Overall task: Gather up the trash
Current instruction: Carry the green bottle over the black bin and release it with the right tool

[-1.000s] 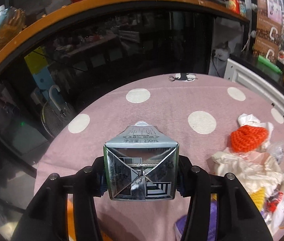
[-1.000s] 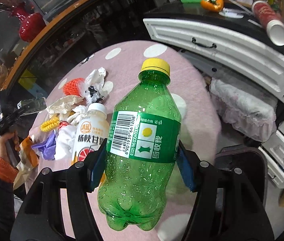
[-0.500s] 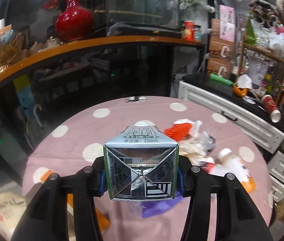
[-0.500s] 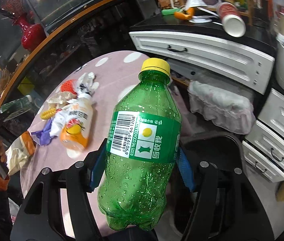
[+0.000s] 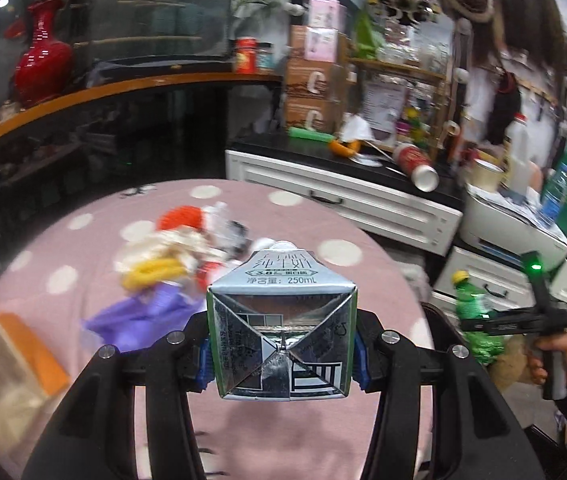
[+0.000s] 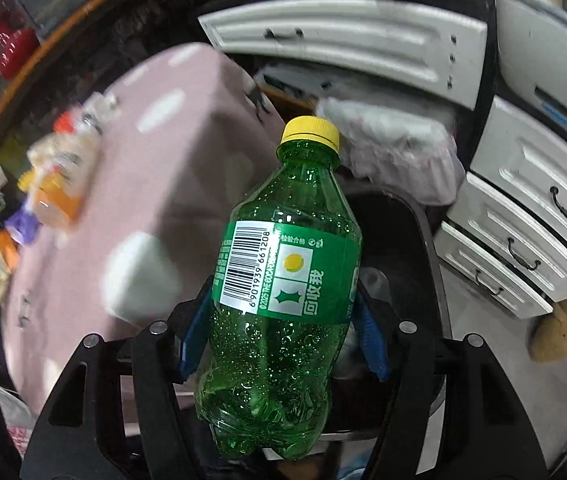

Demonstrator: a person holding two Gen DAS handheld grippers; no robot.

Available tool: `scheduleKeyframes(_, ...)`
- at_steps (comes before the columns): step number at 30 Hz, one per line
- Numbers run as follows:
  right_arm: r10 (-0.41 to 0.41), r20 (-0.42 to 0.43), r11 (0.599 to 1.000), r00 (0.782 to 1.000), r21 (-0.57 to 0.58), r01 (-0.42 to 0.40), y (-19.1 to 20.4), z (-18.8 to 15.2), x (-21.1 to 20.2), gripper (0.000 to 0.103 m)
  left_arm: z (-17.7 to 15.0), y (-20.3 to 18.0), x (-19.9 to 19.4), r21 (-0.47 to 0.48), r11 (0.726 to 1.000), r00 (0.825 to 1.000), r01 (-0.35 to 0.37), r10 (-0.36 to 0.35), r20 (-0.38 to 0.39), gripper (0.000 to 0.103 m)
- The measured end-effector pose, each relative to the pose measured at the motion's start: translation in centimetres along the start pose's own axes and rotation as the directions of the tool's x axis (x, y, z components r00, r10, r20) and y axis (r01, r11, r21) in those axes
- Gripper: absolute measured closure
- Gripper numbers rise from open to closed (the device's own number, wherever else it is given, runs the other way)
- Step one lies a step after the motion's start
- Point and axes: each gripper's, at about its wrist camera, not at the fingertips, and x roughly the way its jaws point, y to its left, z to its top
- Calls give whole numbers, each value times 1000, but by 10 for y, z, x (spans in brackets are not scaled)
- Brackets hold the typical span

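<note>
My left tool [image 5: 281, 354] is clenched on a small milk carton [image 5: 281, 328], its blue pads [image 5: 203, 360] pressing the carton's two sides, the folded end facing me. I hold it above the near edge of the counter [image 5: 315, 432], which wears a pink cloth with white dots. Beyond the carton, toward the middle of the counter, lies a blurred heap of trash [image 5: 179, 256]: an orange net, something yellow, white wrappers and a purple bag [image 5: 139, 312]. At the counter's left edge lies an orange-and-tan packet [image 5: 11, 364].

My right tool [image 6: 281, 336] is clenched on a green bottle [image 6: 283, 300] with a yellow cap [image 6: 311, 132], the pads gripping at its label, cap pointing away from me. The bottle hangs off the counter's right edge, over a dark bin [image 6: 411, 248] that stands on the floor between the counter and the white drawers [image 6: 523, 240]. In the left view, my right hand [image 5: 555, 356] shows at the far right, holding that tool with the bottle below counter level. A pale crumpled bundle [image 6: 395, 148] lies behind the bin, by the drawers.
</note>
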Motion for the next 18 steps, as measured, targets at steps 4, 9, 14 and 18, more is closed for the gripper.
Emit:
scheduleKeyframes(4, -63, -77, 998, 995, -20, 61, -6, -1, 44, 39, -13, -39, 19, 21, 996, 995, 90, -89, -44, 53)
scheduleKeyframes(9, -126, -151, 992, 980, -29, 123, -15, 0, 92, 39, -21, -77, 39, 40, 987, 985, 157, -154, -80, 53)
scheduleKeyframes(14, -114, -299, 993, 947, -36, 109, -25, -8, 149, 39, -25, -113, 51, 46, 972, 968, 230, -224, -110, 53)
scheduleKeyframes(18, -144, -353, 989, 925, -68, 128, -28, -15, 178, 39, -30, -142, 59, 73, 962, 960, 262, -252, -126, 53)
